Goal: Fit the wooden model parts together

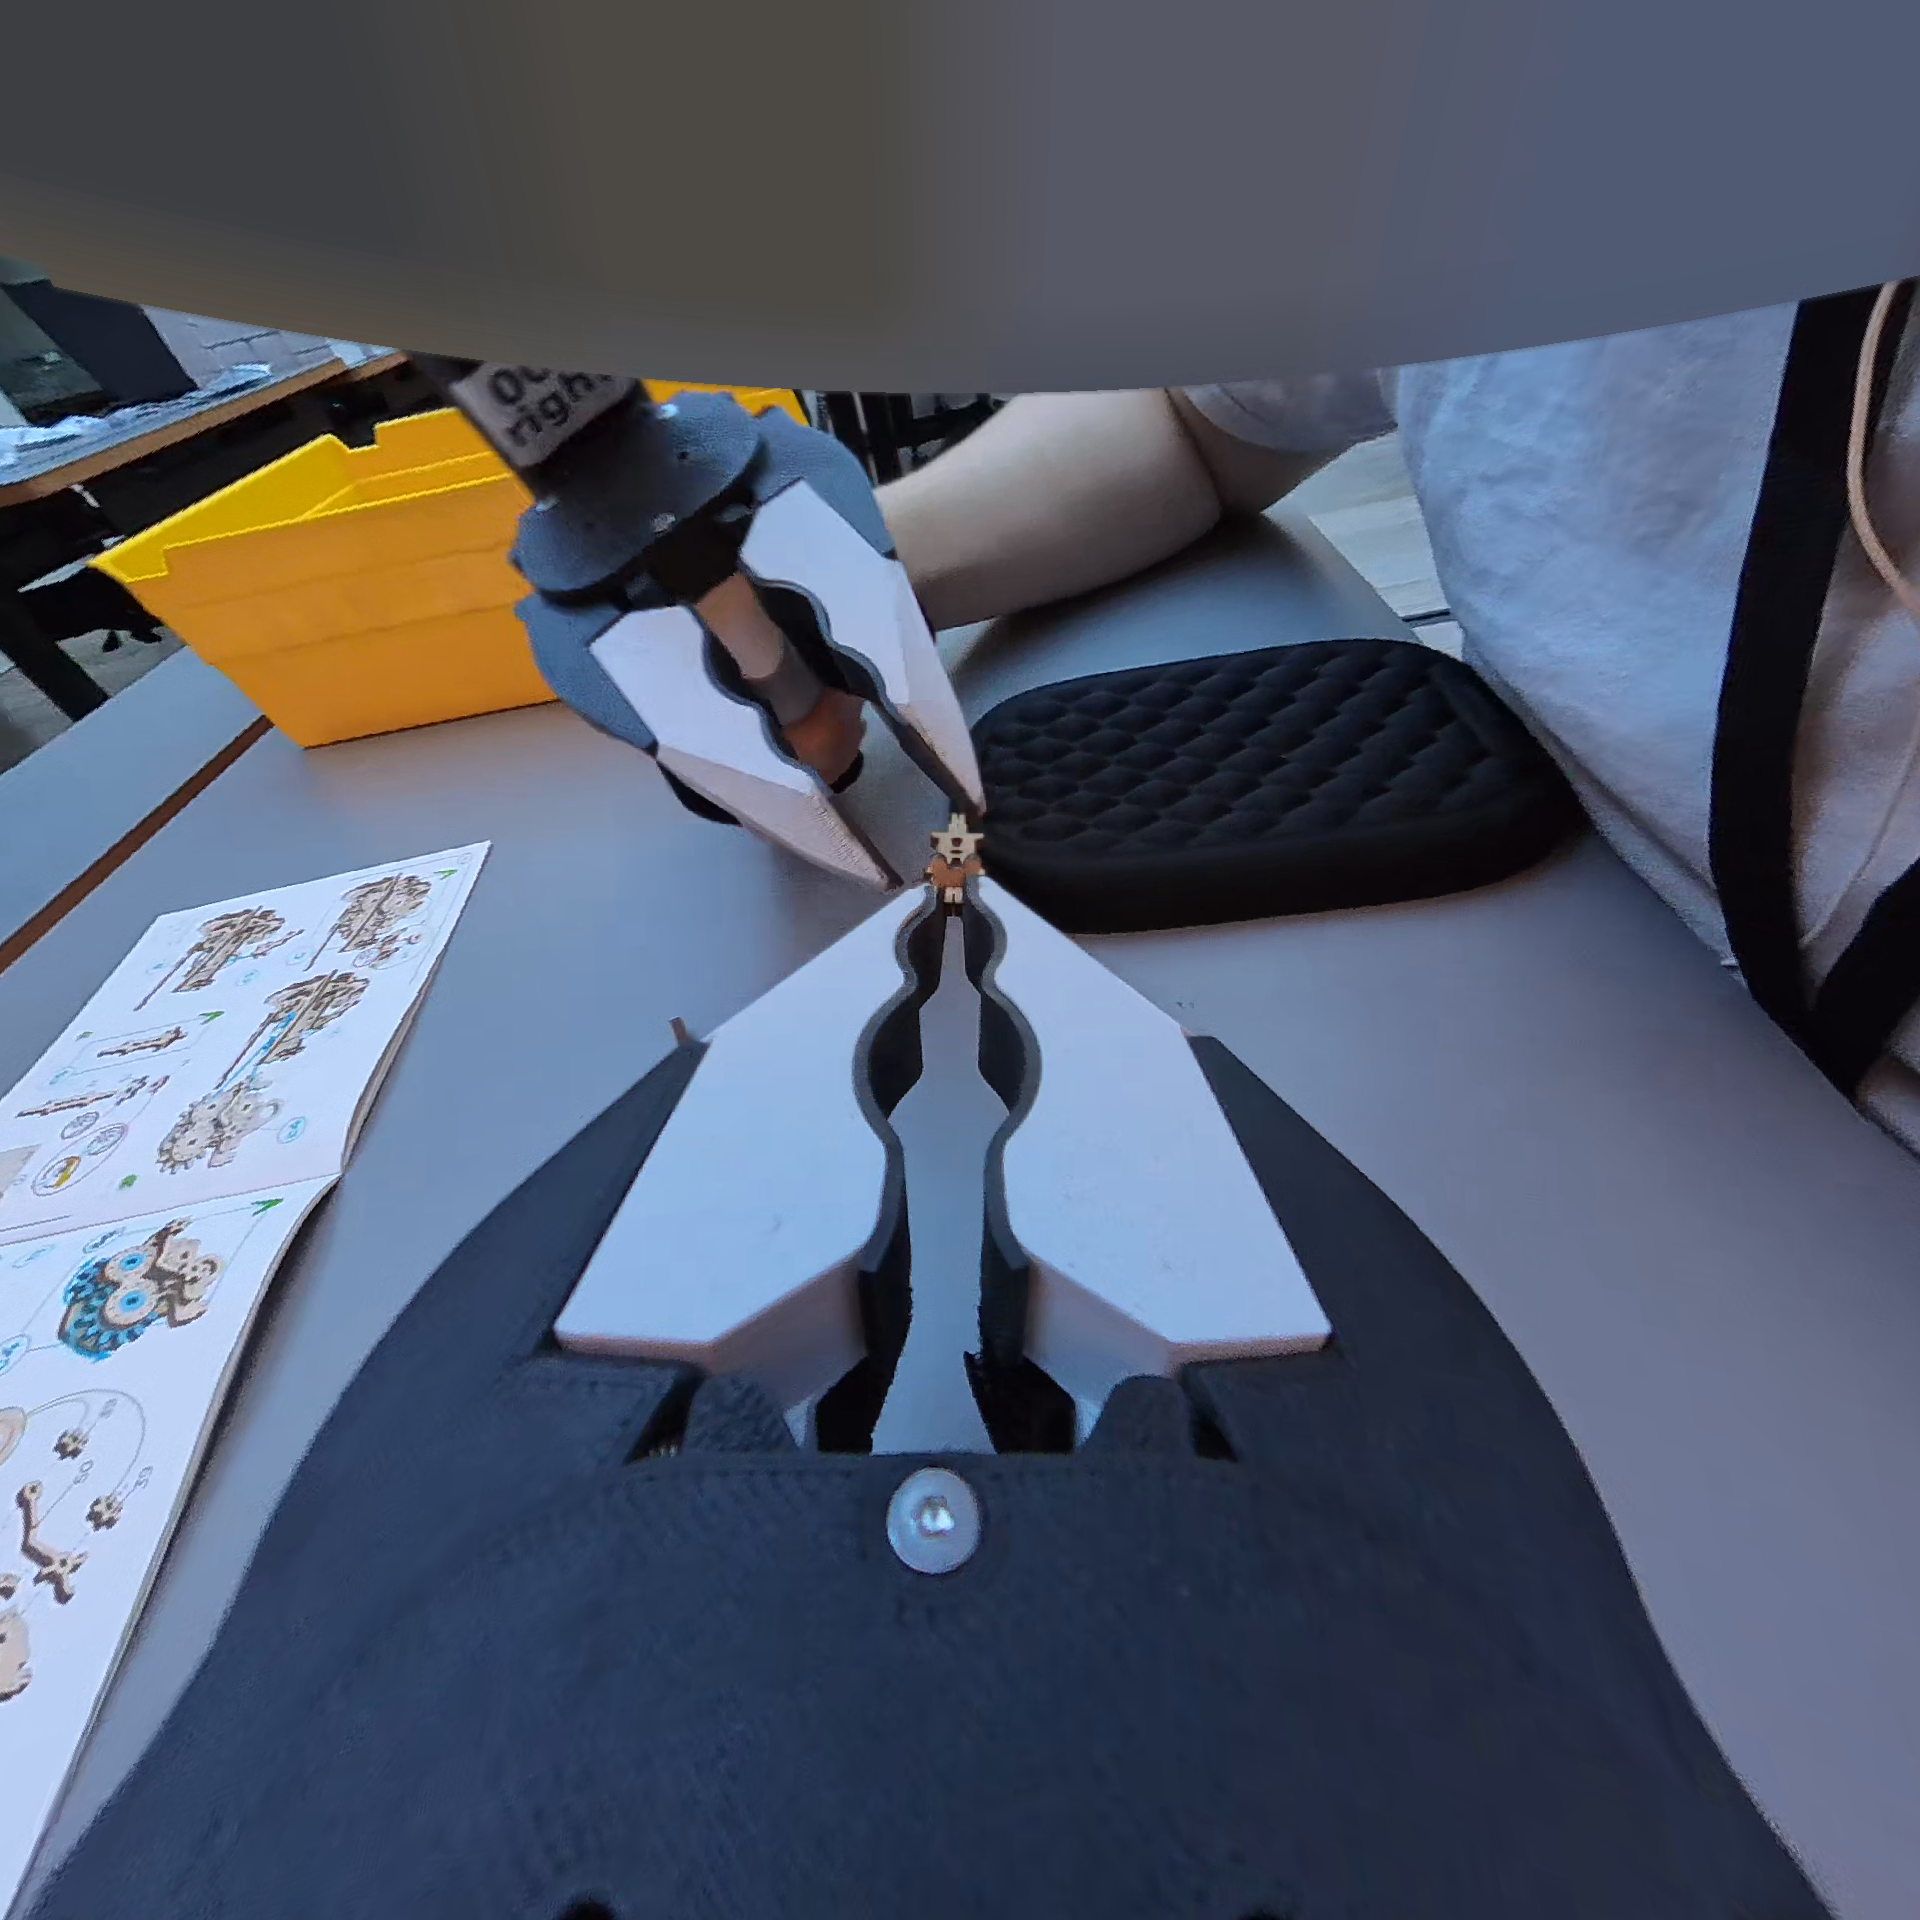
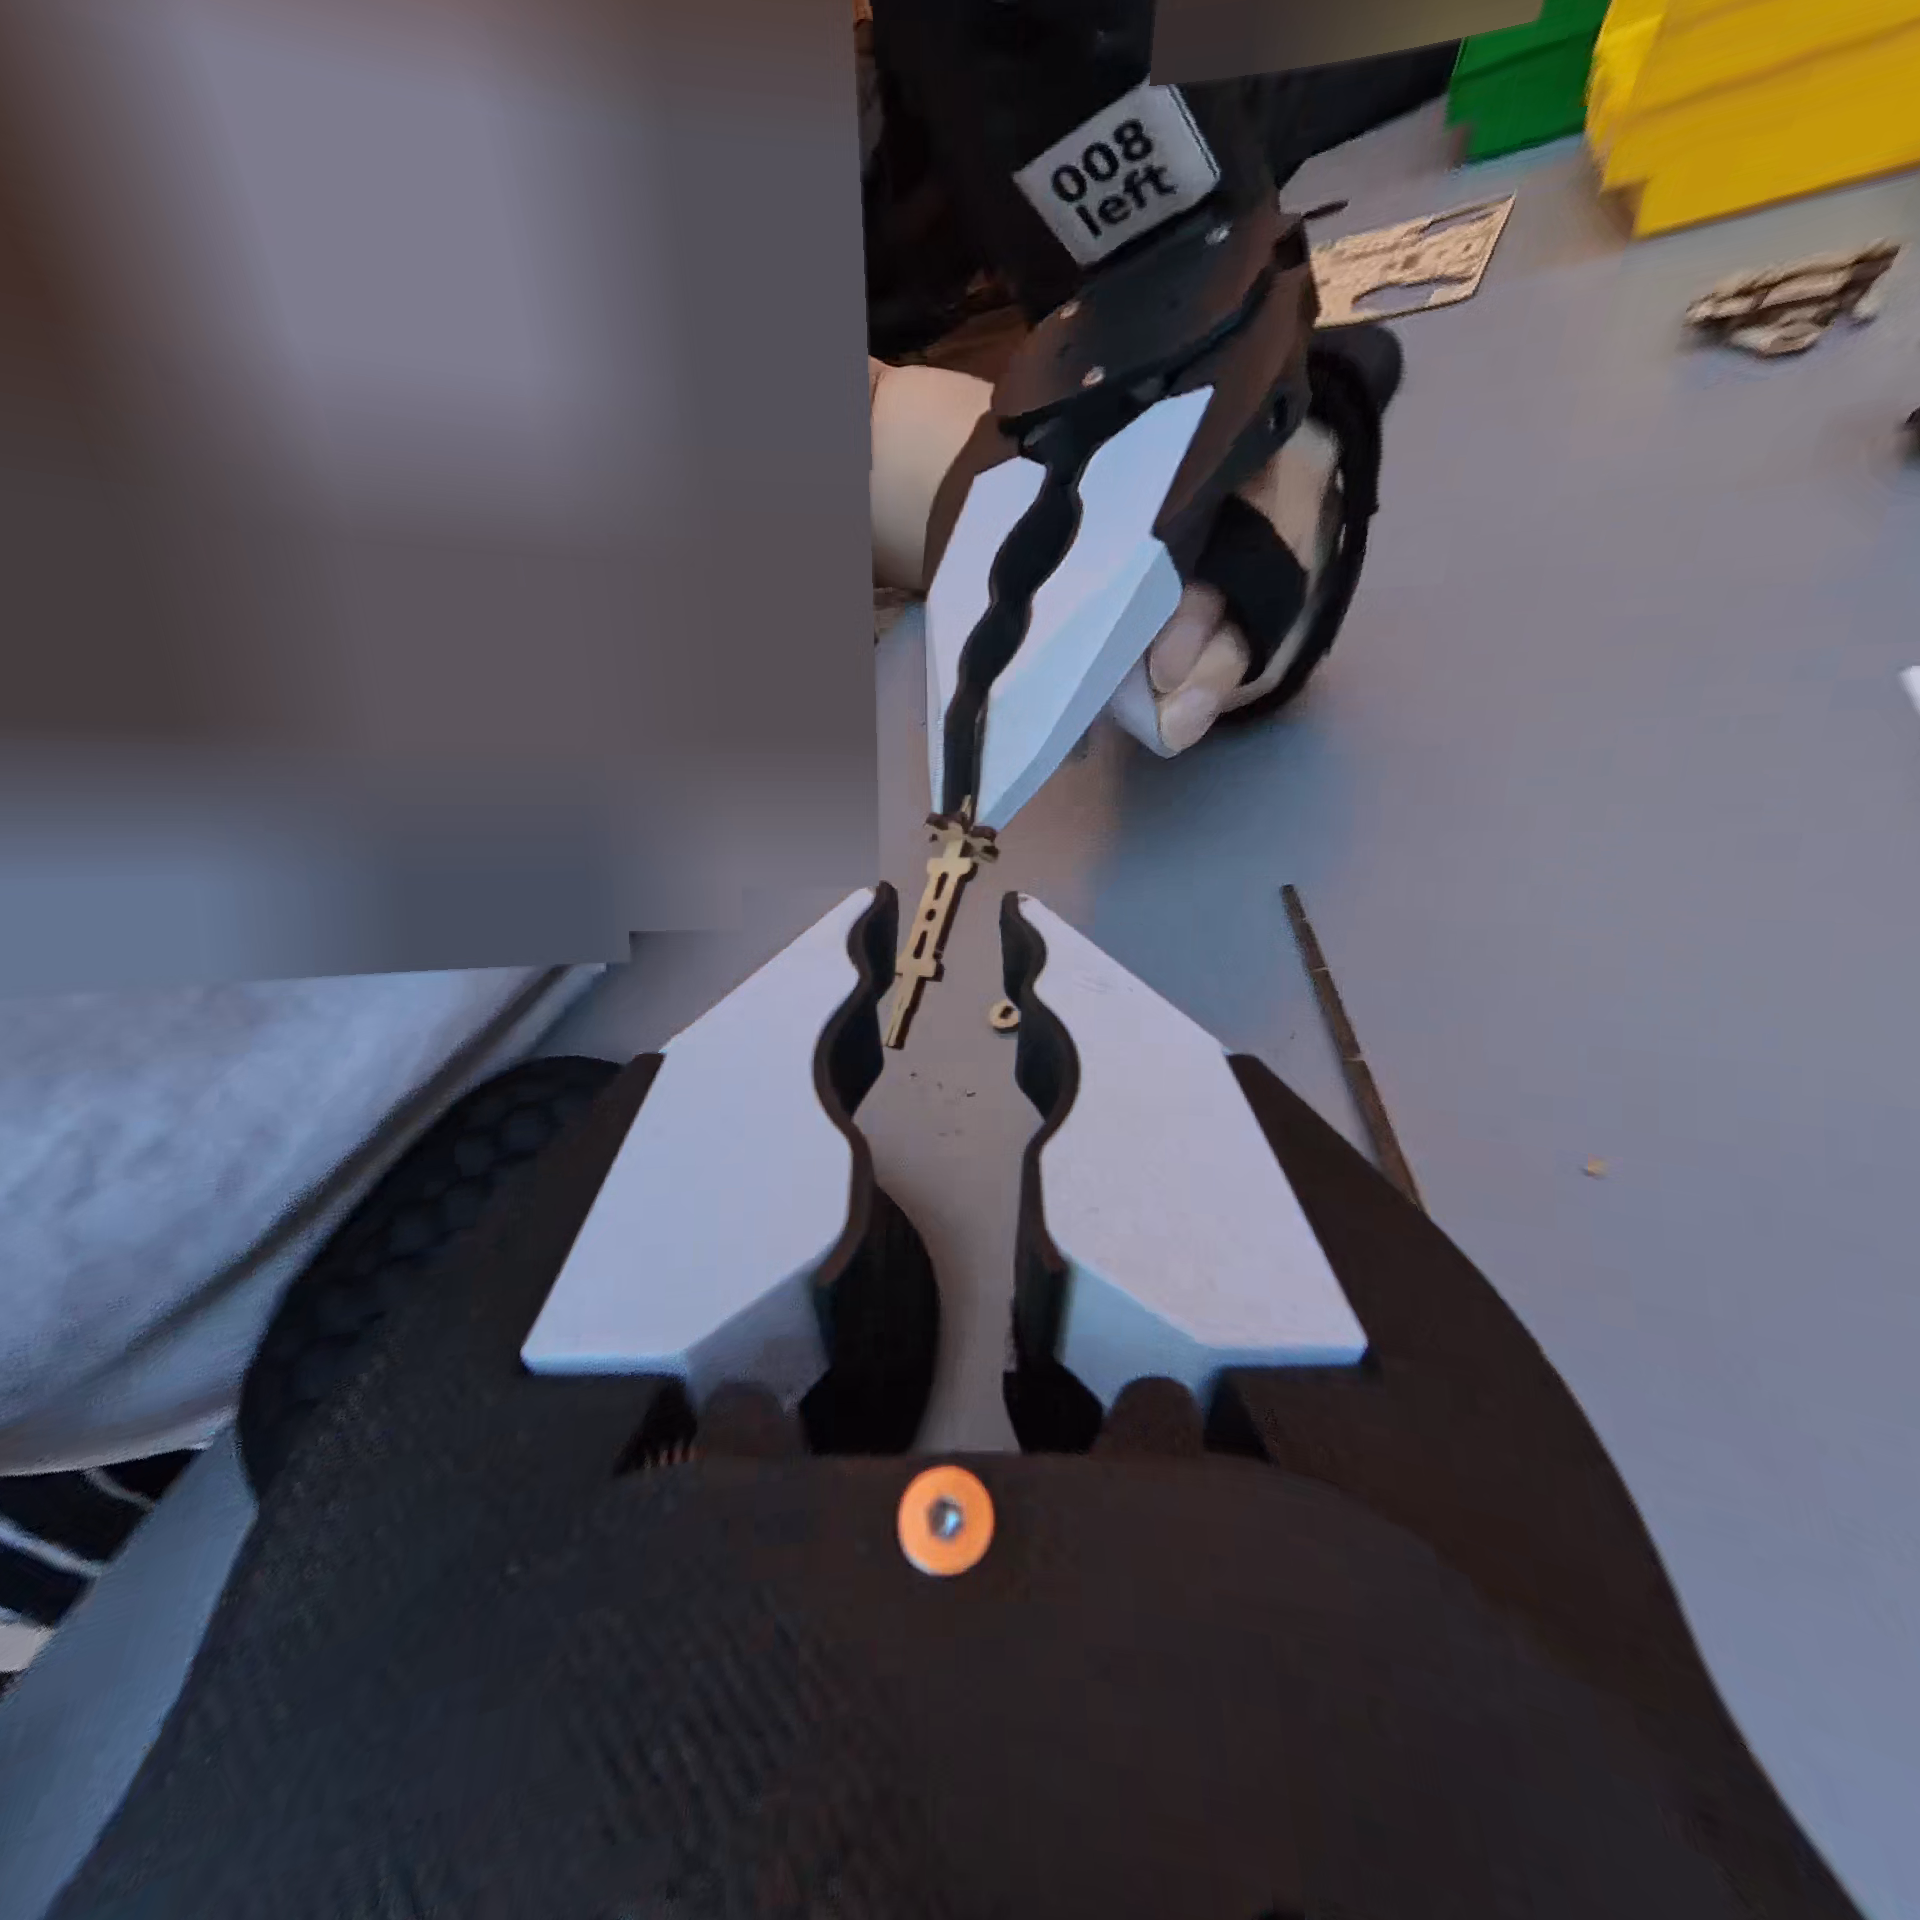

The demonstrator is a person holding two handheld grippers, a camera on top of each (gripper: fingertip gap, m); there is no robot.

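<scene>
The left gripper (image 2: 961, 816), fingertips pinched on one end of a thin, slotted, pale wooden model strip (image 2: 928, 930), holds it above the grey surface (image 2: 1558, 831) between the spread fingertips of the right gripper (image 2: 948, 902).

Left gripper (image 1: 951, 906) tips pinched nearly together, clamped on small wooden part (image 1: 954, 868). Right gripper (image 2: 945, 902) jaws apart, tips flanking that part without gripping. Grippers face each other tip to tip.
</scene>
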